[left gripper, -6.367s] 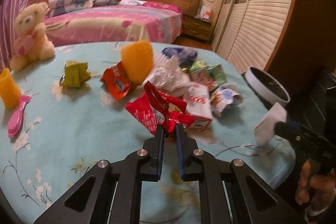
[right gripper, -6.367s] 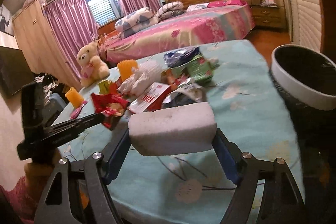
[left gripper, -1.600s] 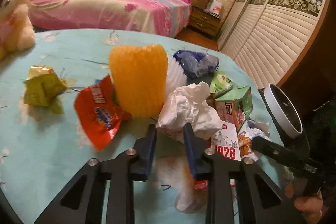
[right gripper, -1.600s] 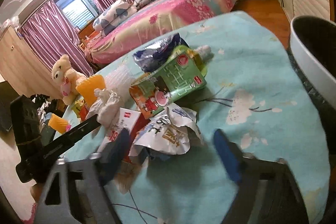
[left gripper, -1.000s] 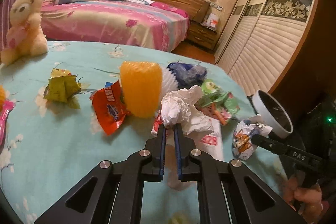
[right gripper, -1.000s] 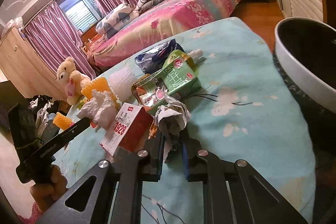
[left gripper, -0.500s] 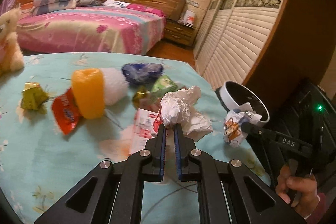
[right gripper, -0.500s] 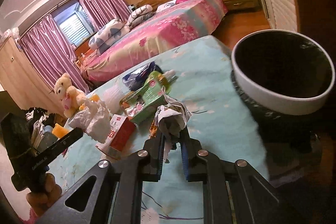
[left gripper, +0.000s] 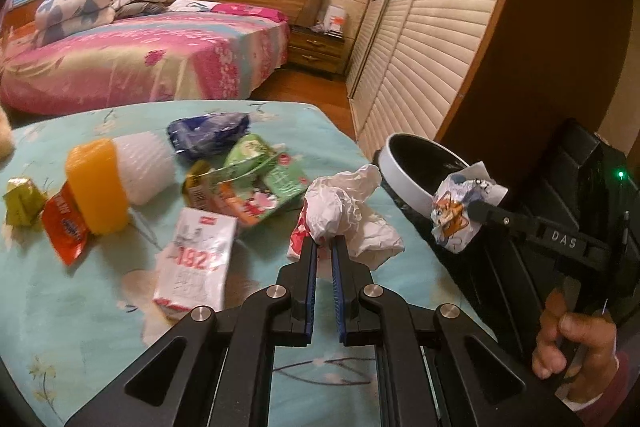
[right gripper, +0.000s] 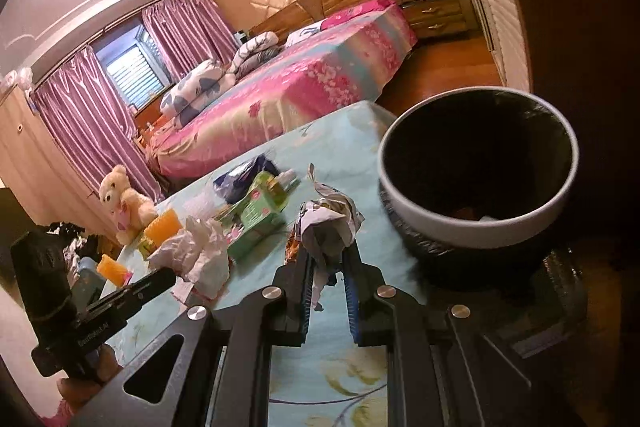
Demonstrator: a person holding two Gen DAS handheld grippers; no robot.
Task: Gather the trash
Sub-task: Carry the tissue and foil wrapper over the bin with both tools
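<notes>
Here, crumpled white tissue [left gripper: 344, 215], printed wrapper [left gripper: 456, 215]

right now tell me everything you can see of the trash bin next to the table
The trash bin is round, with a thick white rim and a dark body that looks wrapped in a black bag. It stands upright just past the edge of the table. Its inside is dark; a few scraps show at the bottom. The right gripper holds a crumpled wrapper close beside the rim, not yet over the opening.
</notes>
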